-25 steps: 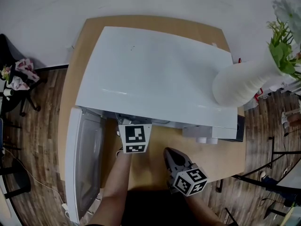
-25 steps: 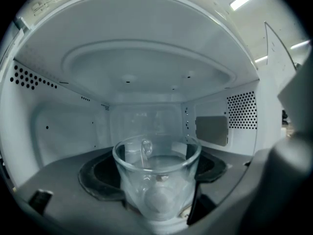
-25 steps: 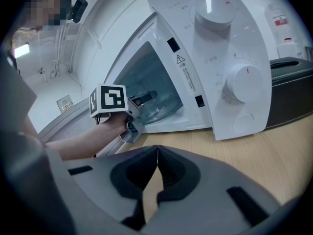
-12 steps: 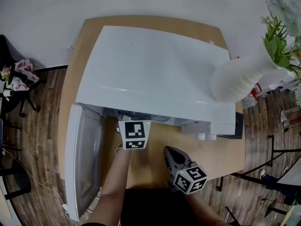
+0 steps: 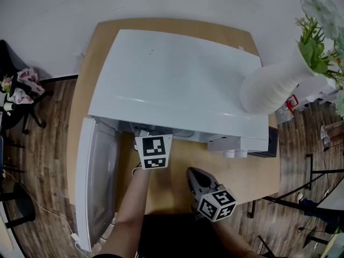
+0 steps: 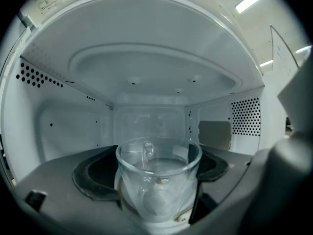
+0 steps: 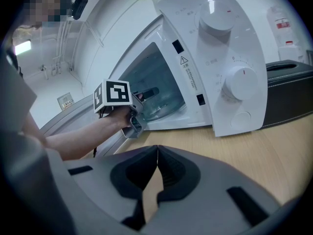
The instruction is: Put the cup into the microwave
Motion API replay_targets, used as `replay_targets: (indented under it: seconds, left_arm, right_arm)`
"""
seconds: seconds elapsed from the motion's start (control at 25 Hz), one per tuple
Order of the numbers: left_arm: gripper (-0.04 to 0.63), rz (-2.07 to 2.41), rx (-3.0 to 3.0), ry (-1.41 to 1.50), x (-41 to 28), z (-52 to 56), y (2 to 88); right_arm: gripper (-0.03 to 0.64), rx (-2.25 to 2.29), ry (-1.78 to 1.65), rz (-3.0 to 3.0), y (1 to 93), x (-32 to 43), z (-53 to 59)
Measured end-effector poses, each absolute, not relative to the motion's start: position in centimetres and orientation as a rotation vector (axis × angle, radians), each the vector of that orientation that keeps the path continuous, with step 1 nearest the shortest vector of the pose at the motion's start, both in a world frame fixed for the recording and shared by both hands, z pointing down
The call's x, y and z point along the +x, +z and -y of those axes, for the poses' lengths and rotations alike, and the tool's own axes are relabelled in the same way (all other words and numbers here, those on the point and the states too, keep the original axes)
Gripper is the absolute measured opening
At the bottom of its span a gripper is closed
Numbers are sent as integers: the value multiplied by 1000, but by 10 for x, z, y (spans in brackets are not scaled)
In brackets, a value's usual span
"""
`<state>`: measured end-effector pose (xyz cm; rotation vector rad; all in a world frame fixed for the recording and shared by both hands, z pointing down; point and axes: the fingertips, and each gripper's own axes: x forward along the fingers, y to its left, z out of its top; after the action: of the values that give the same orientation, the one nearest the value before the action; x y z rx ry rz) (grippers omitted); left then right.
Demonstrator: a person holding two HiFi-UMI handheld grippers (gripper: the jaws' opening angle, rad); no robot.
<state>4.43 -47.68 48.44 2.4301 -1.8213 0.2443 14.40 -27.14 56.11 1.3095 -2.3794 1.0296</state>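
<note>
Progress: cup (image 6: 159, 195) was inside the microwave (image 5: 177, 85), door (image 5: 97, 187) open | left gripper (image 6: 157, 173) was clamped round the cup (contact with cavity floor unclear) | right gripper (image 7: 155, 180) was closed, empty, above the table (image 7: 254, 151) | remaining, judged: set down, release, withdraw.

Left gripper (image 6: 155, 175), right gripper (image 7: 156, 173): dark grey moulded jaws, black pads (recessed), each with a white cube (image 5: 154, 152), black square markers.
</note>
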Motion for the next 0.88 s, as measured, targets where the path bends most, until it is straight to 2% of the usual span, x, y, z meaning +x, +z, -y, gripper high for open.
replay_targets:
  seconds: [0.88]
  left_arm:
    - [443, 1788, 2372, 259, 40, 456, 493]
  right_arm:
    - [-8, 1289, 1003, 2407, 556, 138, 254]
